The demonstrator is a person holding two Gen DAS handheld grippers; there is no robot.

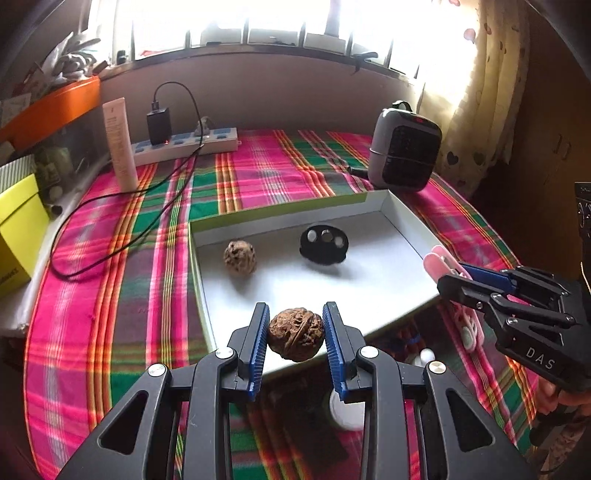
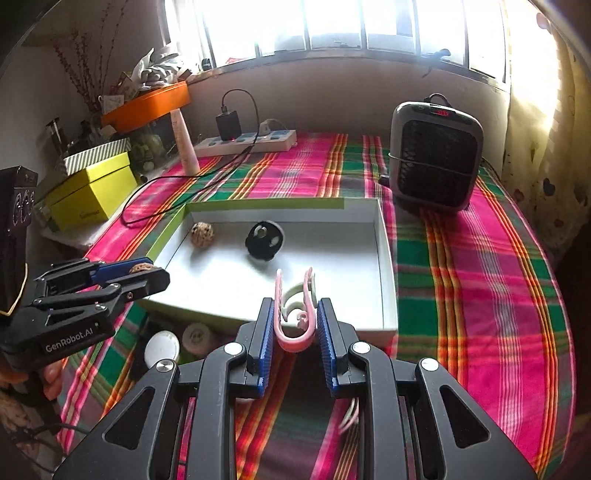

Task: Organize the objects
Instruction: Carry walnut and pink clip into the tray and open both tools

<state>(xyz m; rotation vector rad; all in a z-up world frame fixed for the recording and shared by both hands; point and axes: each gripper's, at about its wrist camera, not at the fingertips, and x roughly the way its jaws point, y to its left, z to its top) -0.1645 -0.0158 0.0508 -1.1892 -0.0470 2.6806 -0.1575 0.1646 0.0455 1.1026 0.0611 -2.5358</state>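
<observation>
Bright barred window (image 2: 332, 26) behind, w/ plaid-covered table (image 2: 480, 266), patterned curtain (image 2: 543, 147) at right.

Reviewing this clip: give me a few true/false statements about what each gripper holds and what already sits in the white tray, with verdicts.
1. The left gripper is shut on a walnut. True.
2. The right gripper is empty. False: it is shut on a pink clip.
3. The white tray holds a second walnut and a black round object. True.
4. The heater stands inside the tray. False: it stands on the plaid cloth behind the tray.
5. The held walnut rests on the tray floor. False: it hangs above the near edge.
</observation>
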